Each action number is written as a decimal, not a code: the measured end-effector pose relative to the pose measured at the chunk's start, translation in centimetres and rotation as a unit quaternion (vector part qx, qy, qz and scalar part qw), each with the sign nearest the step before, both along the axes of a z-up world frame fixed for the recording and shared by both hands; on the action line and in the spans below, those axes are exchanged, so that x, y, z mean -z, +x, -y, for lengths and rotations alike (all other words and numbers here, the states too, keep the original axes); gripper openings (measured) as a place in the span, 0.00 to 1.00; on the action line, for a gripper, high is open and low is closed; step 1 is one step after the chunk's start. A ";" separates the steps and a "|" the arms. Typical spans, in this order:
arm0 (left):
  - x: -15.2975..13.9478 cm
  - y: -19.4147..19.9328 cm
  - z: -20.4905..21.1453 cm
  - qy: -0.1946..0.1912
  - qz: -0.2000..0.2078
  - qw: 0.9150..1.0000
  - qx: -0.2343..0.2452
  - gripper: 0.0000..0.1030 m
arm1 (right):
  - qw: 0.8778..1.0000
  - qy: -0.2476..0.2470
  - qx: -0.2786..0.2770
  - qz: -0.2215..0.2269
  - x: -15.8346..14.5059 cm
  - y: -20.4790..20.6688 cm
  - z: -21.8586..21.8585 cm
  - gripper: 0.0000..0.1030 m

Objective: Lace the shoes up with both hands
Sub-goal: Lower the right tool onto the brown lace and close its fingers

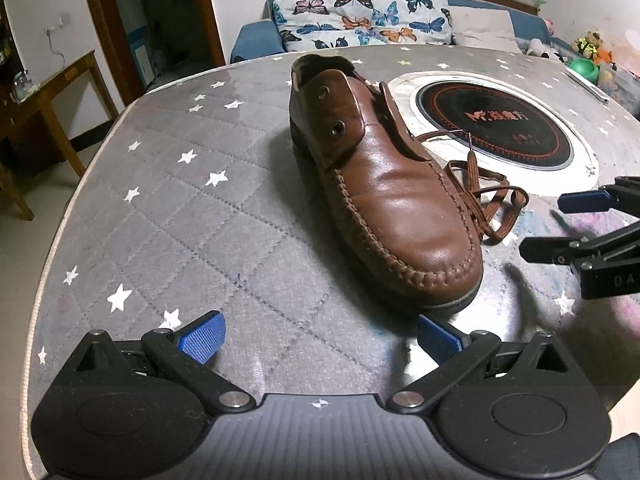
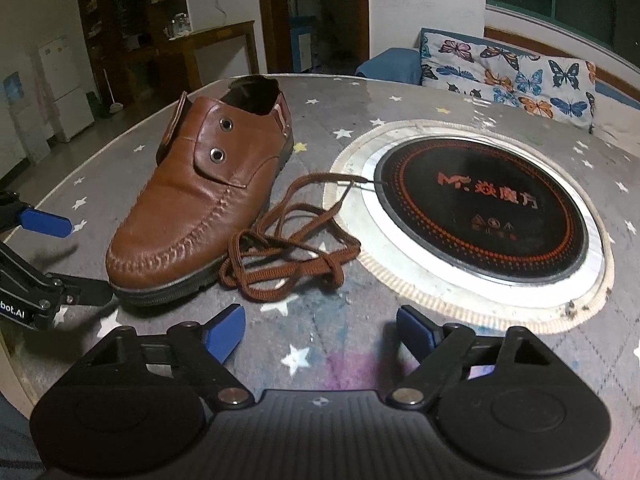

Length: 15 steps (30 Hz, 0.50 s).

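The shoe [image 2: 192, 204] stands unlaced, toe toward the grippers; the lace [image 2: 288, 248] lies loose at twelve o'clock of the right gripper [image 2: 320, 332] (the nearer); left gripper [image 1: 318, 340] likewise gapes empty.

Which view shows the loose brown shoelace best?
The right wrist view: the whole brown shoelace lies unobstructed beside the brown leather shoe. In the left wrist view, the shoe hides part of the lace.
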<state>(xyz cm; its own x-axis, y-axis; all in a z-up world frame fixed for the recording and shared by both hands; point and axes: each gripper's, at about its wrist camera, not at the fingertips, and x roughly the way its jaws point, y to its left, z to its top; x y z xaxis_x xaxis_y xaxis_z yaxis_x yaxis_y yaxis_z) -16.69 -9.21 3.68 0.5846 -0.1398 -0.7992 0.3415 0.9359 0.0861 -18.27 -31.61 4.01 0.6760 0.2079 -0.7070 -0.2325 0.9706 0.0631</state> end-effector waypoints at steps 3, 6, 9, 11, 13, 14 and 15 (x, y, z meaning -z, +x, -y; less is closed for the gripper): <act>-0.5 -0.1 0.0 -0.003 0.003 1.000 0.002 1.00 | 1.000 0.000 -0.003 0.004 -0.4 0.4 0.0 0.78; -1.0 -0.1 0.1 -0.007 0.007 1.000 0.005 1.00 | 1.000 0.000 -0.005 0.008 -0.9 0.8 0.0 0.77; -1.4 -0.1 0.1 -0.009 0.010 1.000 0.003 1.00 | 1.000 0.004 -0.005 0.011 -1.2 1.3 0.1 0.72; -1.7 -0.1 0.0 -0.013 0.012 1.000 0.003 1.00 | 1.000 0.008 -0.007 0.011 -1.3 1.7 0.1 0.69; -1.9 0.0 0.0 -0.016 0.015 1.000 0.002 1.00 | 1.000 0.011 -0.008 0.007 -1.3 2.1 0.0 0.64; -1.9 0.1 -0.1 -0.018 0.017 1.000 0.001 1.00 | 1.000 0.012 -0.009 0.005 -1.3 2.3 0.0 0.60; -2.0 0.2 -0.2 -0.019 0.018 1.000 0.000 1.00 | 1.000 0.016 -0.012 0.003 -1.2 2.5 0.0 0.58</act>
<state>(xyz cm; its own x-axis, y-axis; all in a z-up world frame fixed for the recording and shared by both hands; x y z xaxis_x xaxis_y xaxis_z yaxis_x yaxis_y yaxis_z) -16.53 -9.06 5.66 0.6124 -0.1700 -0.7721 0.3395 0.9385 0.0626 -15.80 -31.63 5.24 0.6745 0.2459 -0.6961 -0.2555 0.9624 0.0924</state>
